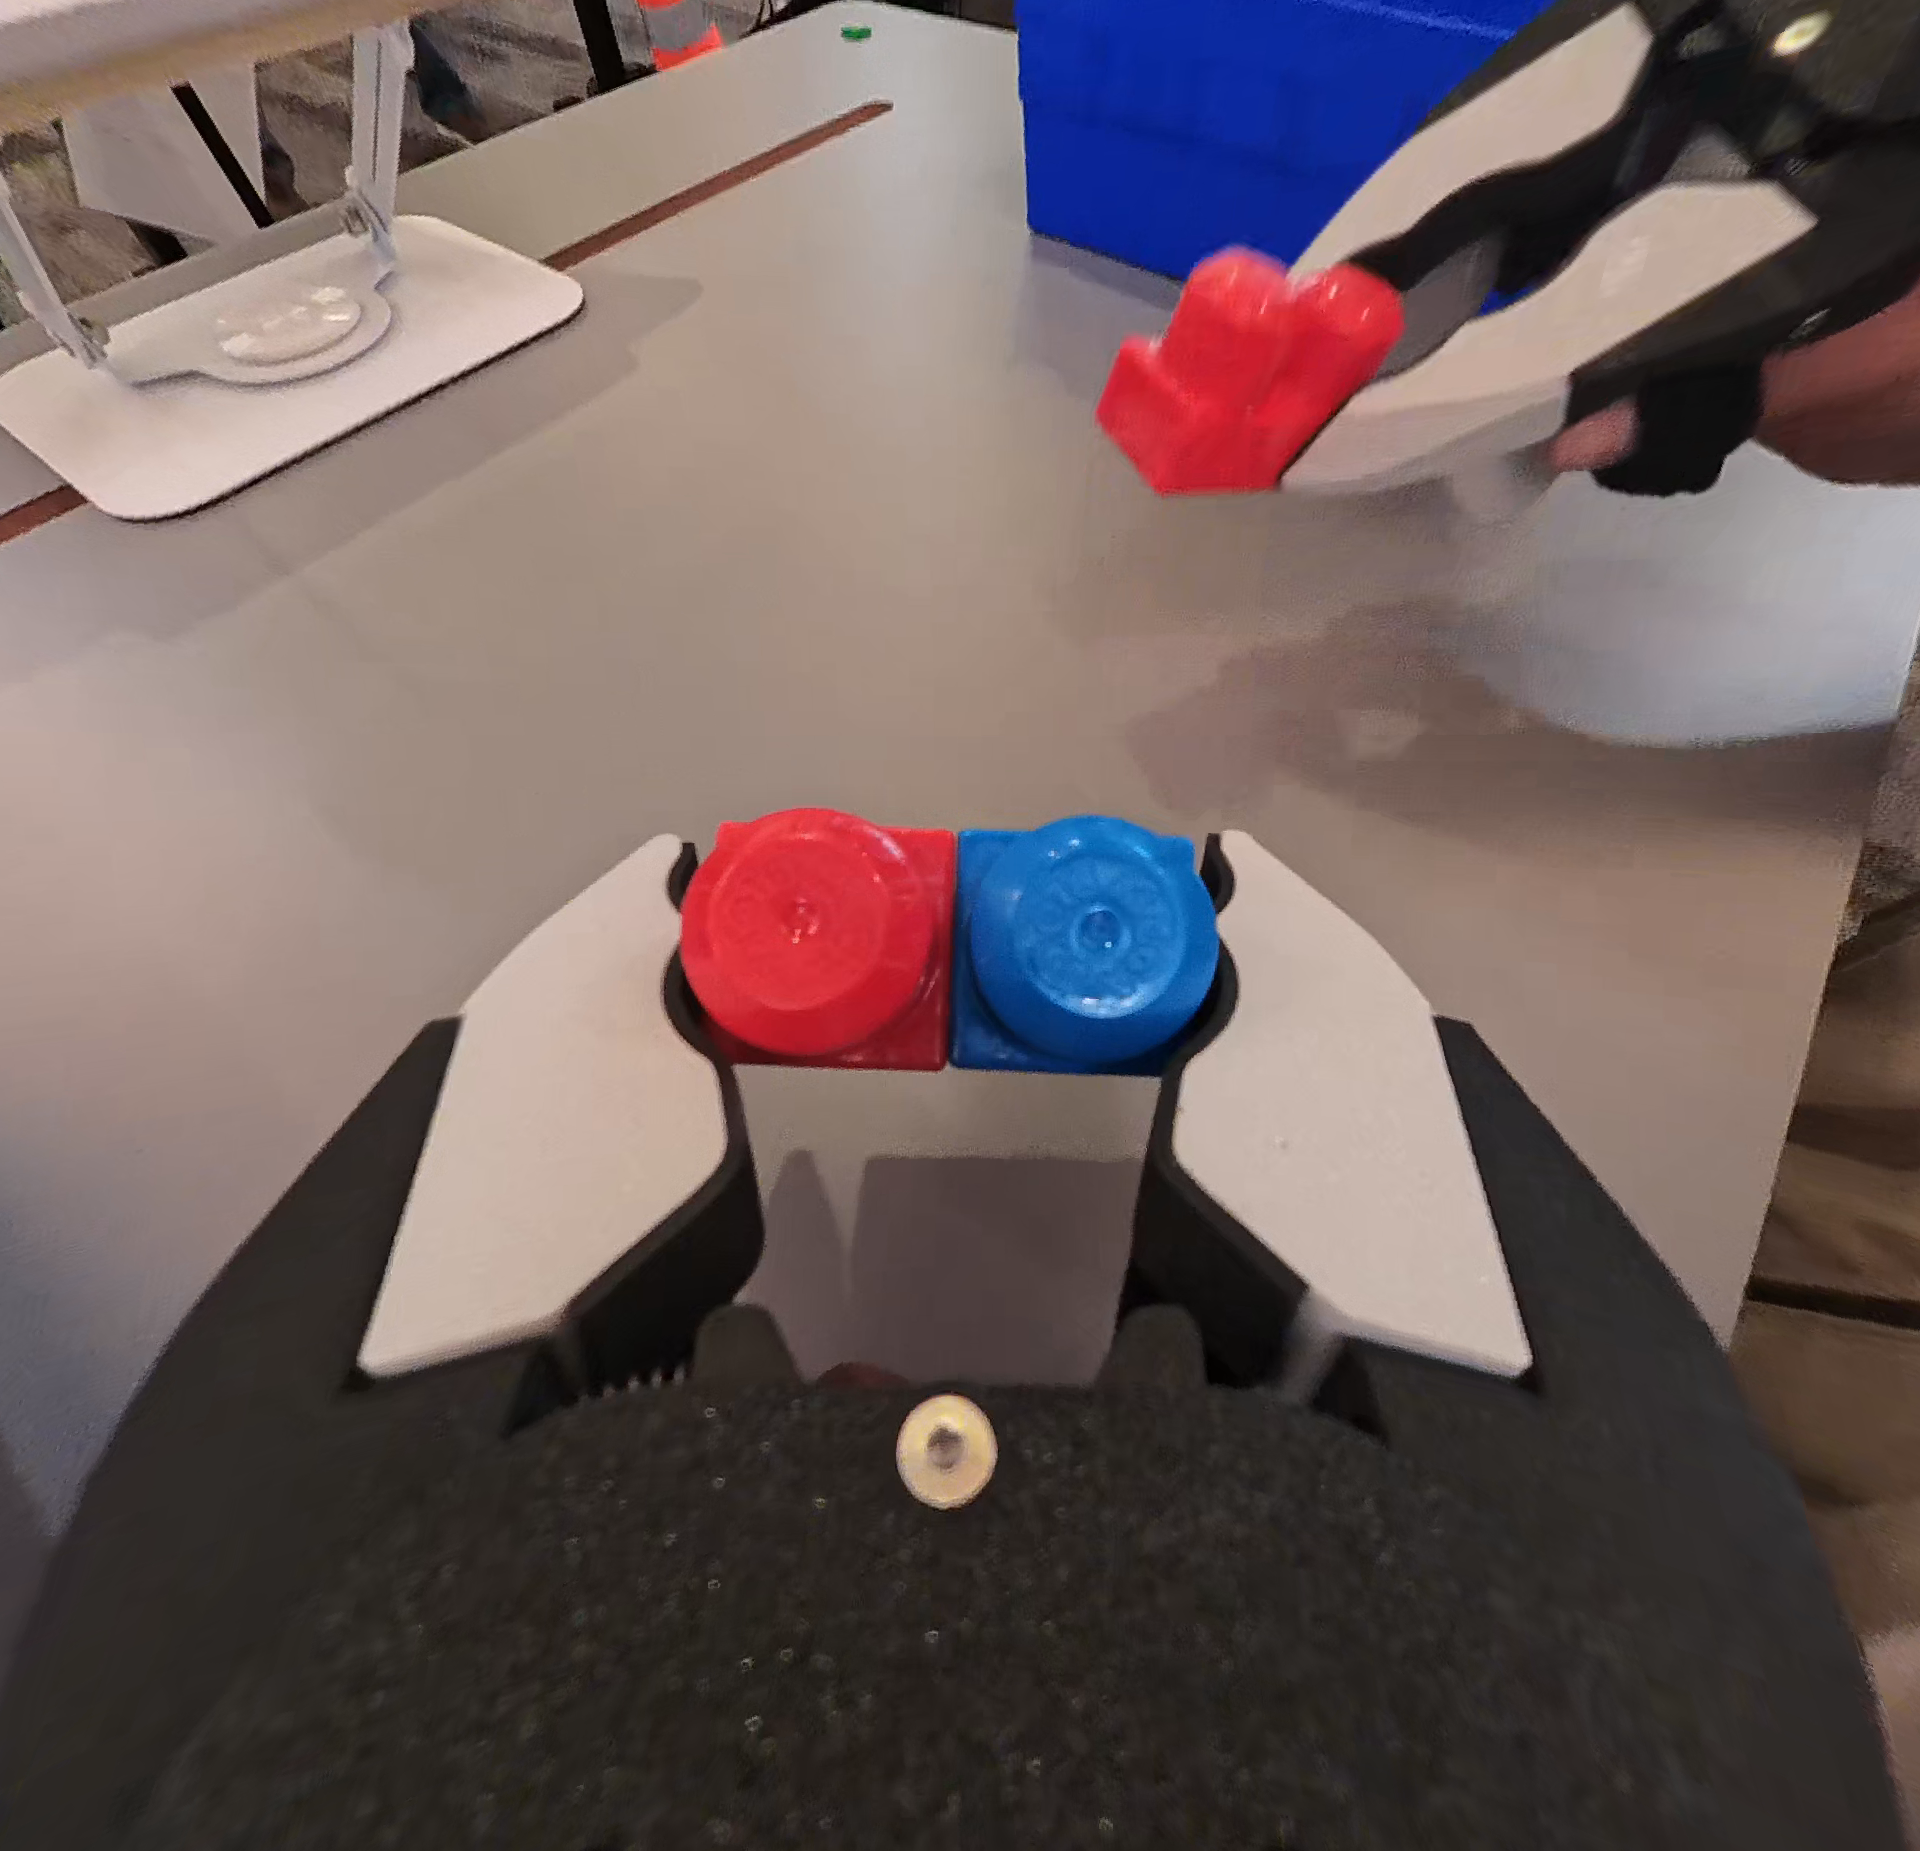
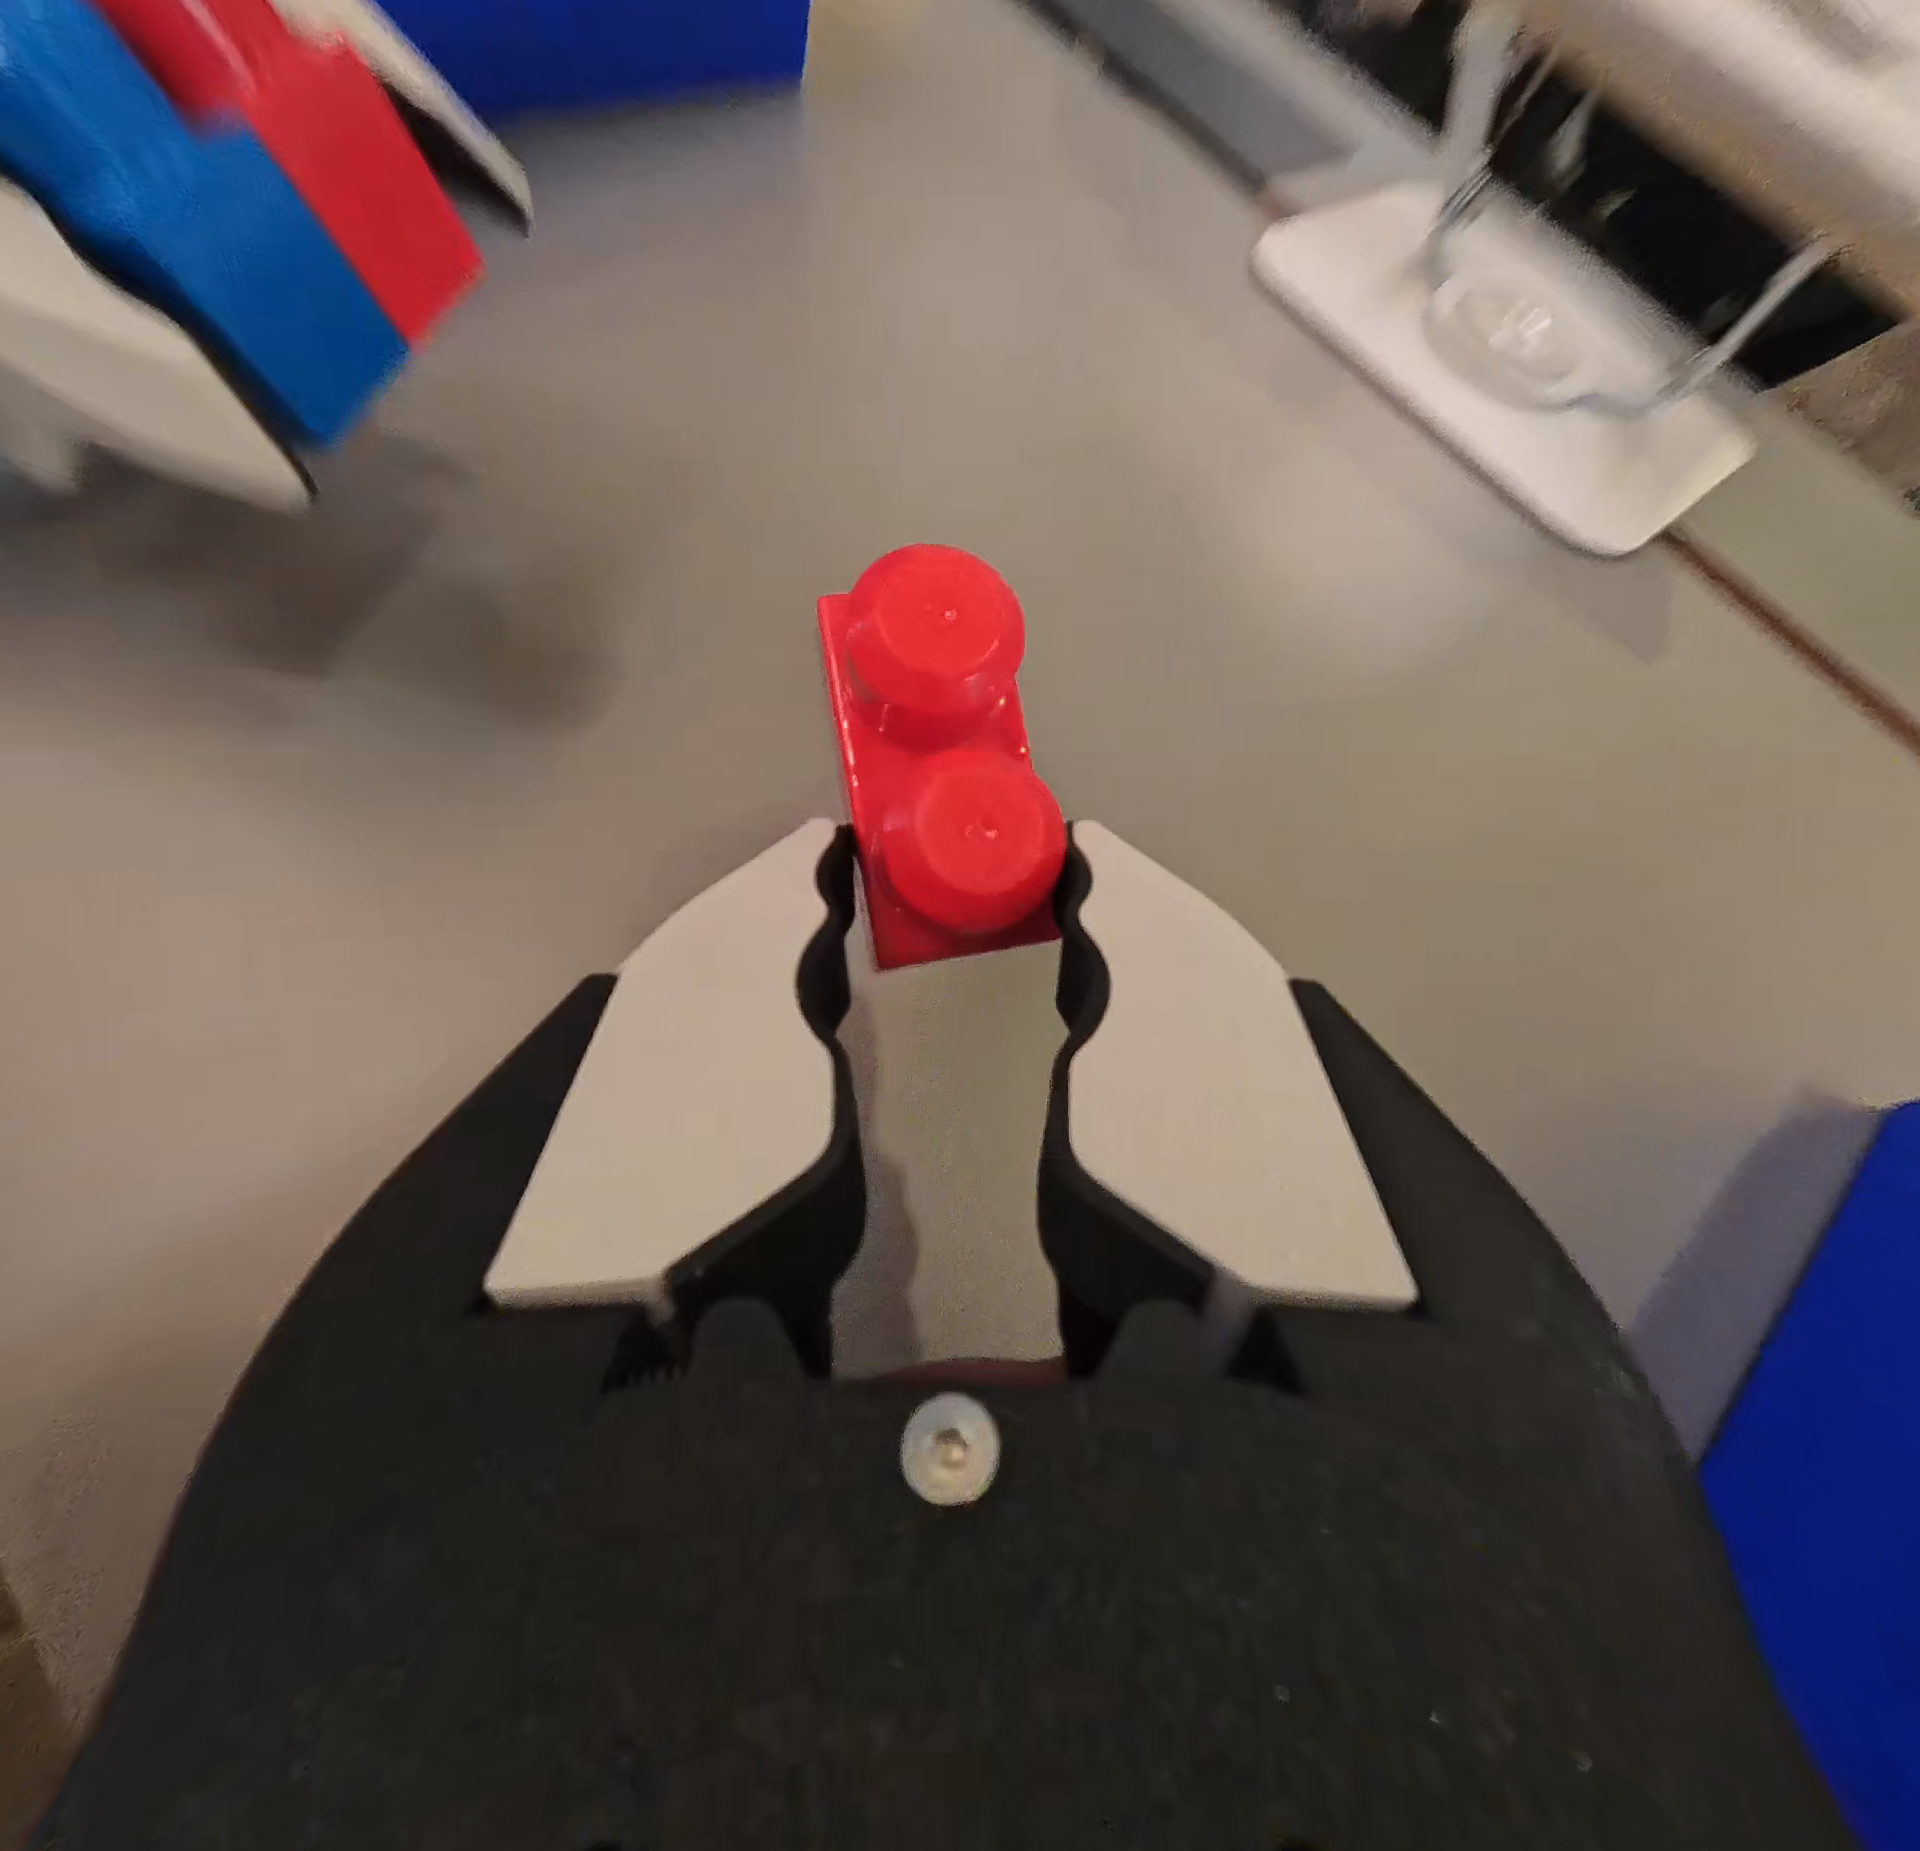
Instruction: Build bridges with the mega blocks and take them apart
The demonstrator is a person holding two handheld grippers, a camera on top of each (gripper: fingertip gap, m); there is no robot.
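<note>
My left gripper (image 1: 948,944) is shut on two single-stud blocks held side by side above the grey table (image 1: 727,606): a red block (image 1: 816,939) on the left and a blue block (image 1: 1086,944) on the right, studs facing the camera. My right gripper (image 2: 958,882) is shut on one end of a red two-stud block (image 2: 940,752), which sticks out forward above the table. In the left wrist view the right gripper (image 1: 1340,367) shows at upper right with its red block (image 1: 1242,373). In the right wrist view the left gripper's blue block (image 2: 208,232) and red block (image 2: 312,128) show at upper left.
A blue bin (image 1: 1247,87) stands at the back right of the table and shows in the right wrist view (image 2: 582,4). A white stand with a flat base (image 1: 281,357) sits at the back left. A person's gloved hand (image 1: 1683,419) holds the right gripper.
</note>
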